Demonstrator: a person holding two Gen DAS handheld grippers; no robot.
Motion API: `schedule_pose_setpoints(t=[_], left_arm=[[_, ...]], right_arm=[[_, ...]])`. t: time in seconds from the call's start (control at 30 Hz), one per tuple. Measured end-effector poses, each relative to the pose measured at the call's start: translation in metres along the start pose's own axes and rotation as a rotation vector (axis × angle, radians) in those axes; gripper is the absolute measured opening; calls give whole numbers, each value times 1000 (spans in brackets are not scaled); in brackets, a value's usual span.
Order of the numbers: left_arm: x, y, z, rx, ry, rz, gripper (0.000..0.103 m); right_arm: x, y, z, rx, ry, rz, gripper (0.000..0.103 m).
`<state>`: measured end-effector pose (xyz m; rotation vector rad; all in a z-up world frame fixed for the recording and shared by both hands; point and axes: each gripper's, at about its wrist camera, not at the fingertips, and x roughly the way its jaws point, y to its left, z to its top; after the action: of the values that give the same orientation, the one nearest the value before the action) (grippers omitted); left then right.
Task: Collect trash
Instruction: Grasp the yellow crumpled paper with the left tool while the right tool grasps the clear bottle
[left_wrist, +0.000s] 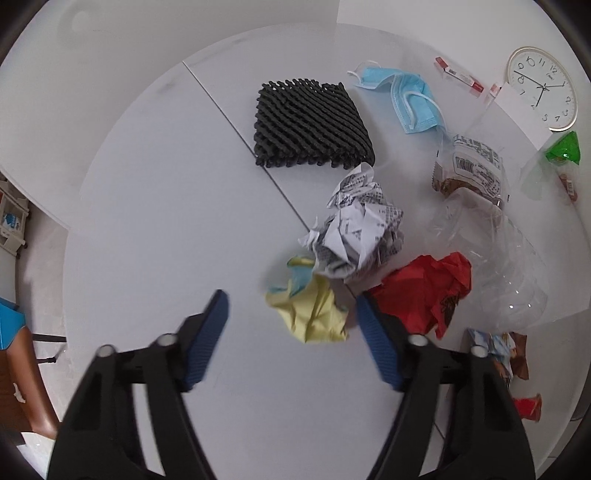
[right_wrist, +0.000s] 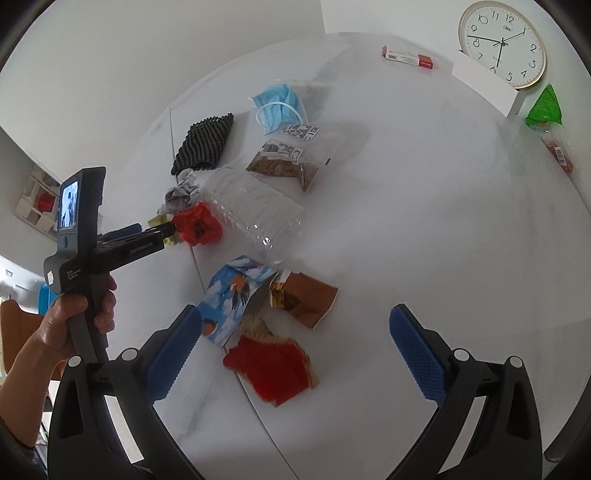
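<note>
Trash lies scattered on the white tabletop (left_wrist: 155, 221). My left tool (left_wrist: 291, 314) is wide open, holding nothing; the yellow paper wad (left_wrist: 314, 310) sits between its tips, the red wad (left_wrist: 424, 291) just beyond its right finger. My right tool (right_wrist: 295, 321) is wide open and empty, with the torn red card (right_wrist: 273, 369) between its fingers.

table (left_wrist: 155, 206): smooth white, faint marble veining
printed ball (left_wrist: 356, 229): crumpled paper
yellow wad (left_wrist: 314, 310): creased matt paper
bottle (right_wrist: 255, 210): clear ribbed glossy plastic
black mat (left_wrist: 310, 123): rough woven mesh
finger pads (right_wrist: 417, 350): blue textured rubber
</note>
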<state>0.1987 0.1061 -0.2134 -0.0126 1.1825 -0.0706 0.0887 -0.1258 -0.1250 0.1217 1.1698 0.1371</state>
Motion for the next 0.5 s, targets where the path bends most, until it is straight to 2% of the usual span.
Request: schedule_pose_setpoints(t=[0.13,0.2,0.4,0.5], left_arm=[[4,3,0,-23,14,-28,44],[5,4,-1,-27,19,-43,40],[3,4,-2,-6,3,-48,37],[-2,7,-3,-21,-1,-62,37]], right_arm=[[5,-1,7,3,-6,2,101],[7,-2,9,-3,-7,5,101],[18,5,20,-120,-1,8,101],[28,16,32,-242,3,28,101]])
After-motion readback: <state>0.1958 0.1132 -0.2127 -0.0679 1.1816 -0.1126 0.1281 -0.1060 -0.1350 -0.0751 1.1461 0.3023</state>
